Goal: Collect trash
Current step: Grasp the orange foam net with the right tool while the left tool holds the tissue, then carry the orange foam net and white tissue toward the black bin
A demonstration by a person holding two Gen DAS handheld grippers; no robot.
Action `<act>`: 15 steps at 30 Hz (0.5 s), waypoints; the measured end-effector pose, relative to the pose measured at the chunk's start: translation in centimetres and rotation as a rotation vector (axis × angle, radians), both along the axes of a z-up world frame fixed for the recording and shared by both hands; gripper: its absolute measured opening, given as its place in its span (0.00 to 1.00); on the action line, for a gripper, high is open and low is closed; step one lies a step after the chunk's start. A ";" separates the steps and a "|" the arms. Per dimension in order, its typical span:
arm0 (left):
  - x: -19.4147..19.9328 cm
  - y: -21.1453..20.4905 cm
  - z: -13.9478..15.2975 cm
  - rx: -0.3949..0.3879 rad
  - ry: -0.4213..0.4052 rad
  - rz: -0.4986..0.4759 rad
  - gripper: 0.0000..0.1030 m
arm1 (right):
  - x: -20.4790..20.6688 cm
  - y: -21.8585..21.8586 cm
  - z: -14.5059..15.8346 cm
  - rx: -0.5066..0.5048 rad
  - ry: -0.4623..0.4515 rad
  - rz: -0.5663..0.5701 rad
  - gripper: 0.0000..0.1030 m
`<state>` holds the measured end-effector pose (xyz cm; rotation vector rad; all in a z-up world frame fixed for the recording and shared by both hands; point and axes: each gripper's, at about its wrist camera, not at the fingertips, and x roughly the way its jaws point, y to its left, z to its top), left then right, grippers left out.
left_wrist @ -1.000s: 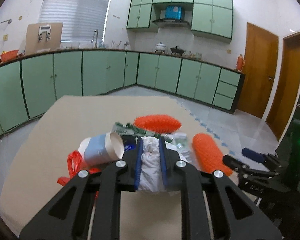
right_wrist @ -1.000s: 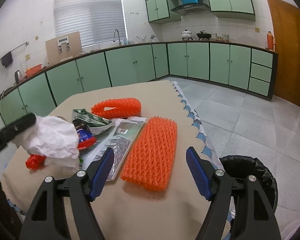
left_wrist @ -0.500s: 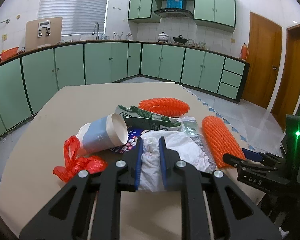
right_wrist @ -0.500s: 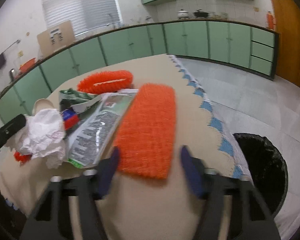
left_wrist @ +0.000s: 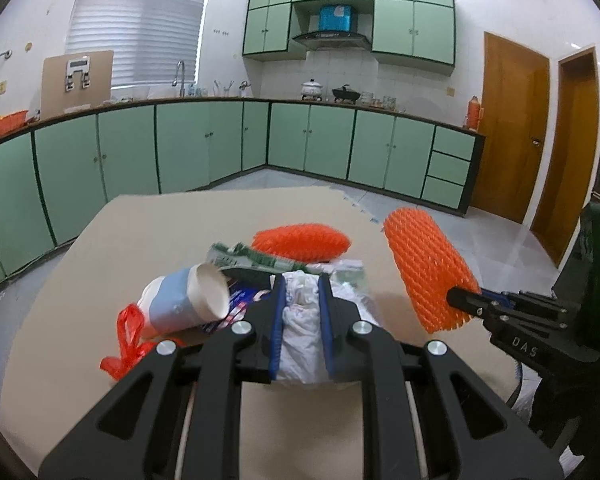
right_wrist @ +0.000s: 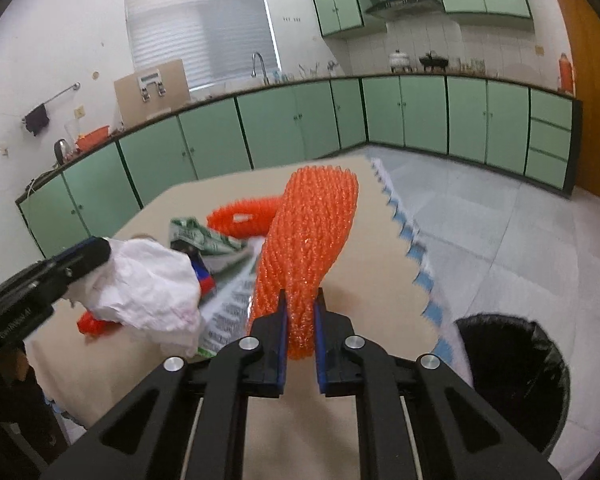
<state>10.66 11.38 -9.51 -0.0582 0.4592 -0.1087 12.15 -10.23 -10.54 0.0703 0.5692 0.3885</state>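
Note:
My left gripper point(left_wrist: 302, 300) is shut on a crumpled white plastic bag point(left_wrist: 302, 332), held above the tan table point(left_wrist: 160, 232); the bag also shows in the right wrist view point(right_wrist: 148, 284). My right gripper point(right_wrist: 300, 312) is shut on an orange foam net sleeve point(right_wrist: 312, 232) and holds it lifted off the table; it also shows in the left wrist view point(left_wrist: 428, 268). On the table lie a second orange net point(left_wrist: 300, 242), a paper cup point(left_wrist: 184, 300) on its side, a red plastic bag point(left_wrist: 126, 344) and green-and-white wrappers point(left_wrist: 252, 260).
A black-lined trash bin point(right_wrist: 516, 376) stands on the floor right of the table's scalloped edge point(right_wrist: 412, 232). Green cabinets point(left_wrist: 200, 144) run along the walls. Wooden doors point(left_wrist: 512, 128) are at the right.
My right gripper has closed on the orange net sleeve and lifted it off the table. My left gripper still holds the white bag and has risen slightly.

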 end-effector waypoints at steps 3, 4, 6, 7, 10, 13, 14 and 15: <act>0.2 -0.9 0.8 -0.002 -0.018 -0.026 0.14 | -0.1 -0.8 1.3 -0.006 -0.021 -0.027 0.11; 0.2 -1.2 1.0 -0.003 -0.023 -0.033 0.14 | -0.2 -1.2 1.7 0.000 -0.026 -0.034 0.11; 0.4 -1.9 1.4 -0.008 -0.034 -0.053 0.14 | -0.2 -2.2 2.6 0.003 -0.037 -0.056 0.11; 0.4 -2.2 1.6 -0.009 -0.038 -0.061 0.14 | -0.3 -2.4 3.0 0.000 -0.041 -0.065 0.11; 0.7 -3.4 2.3 -0.014 -0.056 -0.090 0.14 | -0.5 -3.8 4.0 0.004 -0.059 -0.095 0.11; 1.0 -4.5 2.8 -0.019 -0.071 -0.118 0.14 | -0.7 -5.1 4.8 0.008 -0.074 -0.122 0.11; 1.2 -5.0 3.1 -0.022 -0.076 -0.130 0.14 | -0.8 -5.4 5.0 0.009 -0.077 -0.128 0.11; 1.3 -5.3 3.2 -0.023 -0.080 -0.137 0.14 | -0.9 -5.8 5.2 0.009 -0.082 -0.137 0.11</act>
